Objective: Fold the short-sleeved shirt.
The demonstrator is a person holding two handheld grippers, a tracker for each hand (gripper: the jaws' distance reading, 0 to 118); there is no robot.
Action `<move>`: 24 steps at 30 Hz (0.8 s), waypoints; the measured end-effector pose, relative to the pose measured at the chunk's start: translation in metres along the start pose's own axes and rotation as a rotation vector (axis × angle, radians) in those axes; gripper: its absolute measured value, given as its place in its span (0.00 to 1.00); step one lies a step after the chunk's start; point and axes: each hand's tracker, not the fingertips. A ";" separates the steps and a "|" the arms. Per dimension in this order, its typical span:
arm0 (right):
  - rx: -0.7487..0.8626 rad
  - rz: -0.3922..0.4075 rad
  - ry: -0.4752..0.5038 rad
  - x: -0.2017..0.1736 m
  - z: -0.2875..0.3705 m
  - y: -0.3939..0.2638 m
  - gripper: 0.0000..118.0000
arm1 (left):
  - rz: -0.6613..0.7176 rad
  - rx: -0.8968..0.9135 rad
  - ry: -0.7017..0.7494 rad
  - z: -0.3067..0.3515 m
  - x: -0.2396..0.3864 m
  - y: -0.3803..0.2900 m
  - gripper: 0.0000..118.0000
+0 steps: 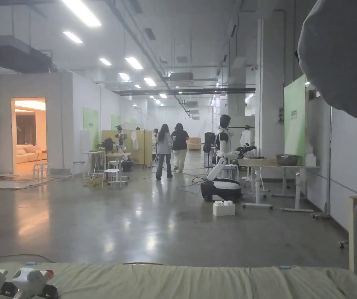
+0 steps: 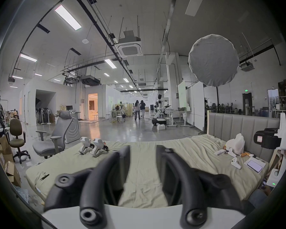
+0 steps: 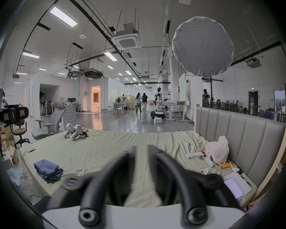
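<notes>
I've got both claws up over the bed [image 3: 106,148], nothing gripped. Left claw [image 2: 142,150] jaws apart; right claw [image 3: 141,150] jaws apart too (narrower gap). Folded blue shirt [image 3: 48,170] lies well left of right claw.

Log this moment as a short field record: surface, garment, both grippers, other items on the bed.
surface: bed with a pale green sheet and a grey padded headboard
garment: blue cloth, folded into a bundle near the bed's left edge
left gripper: jaws apart, nothing between them, above the sheet
right gripper: jaws apart, nothing between them, blurred
spare grippers: a white pair lying at the bed's far edge
clutter: white plastic bag and a tablet by the headboard
</notes>
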 end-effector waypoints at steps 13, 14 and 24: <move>-0.010 -0.035 -0.002 -0.002 -0.009 -0.005 0.94 | -0.024 0.031 0.003 -0.001 0.007 0.000 1.00; -0.006 -0.040 0.004 -0.002 -0.009 -0.005 0.95 | -0.026 0.026 0.000 -0.002 0.007 0.000 1.00; -0.011 -0.031 0.026 -0.003 -0.011 -0.002 1.00 | -0.016 0.026 -0.013 -0.005 0.008 0.002 1.00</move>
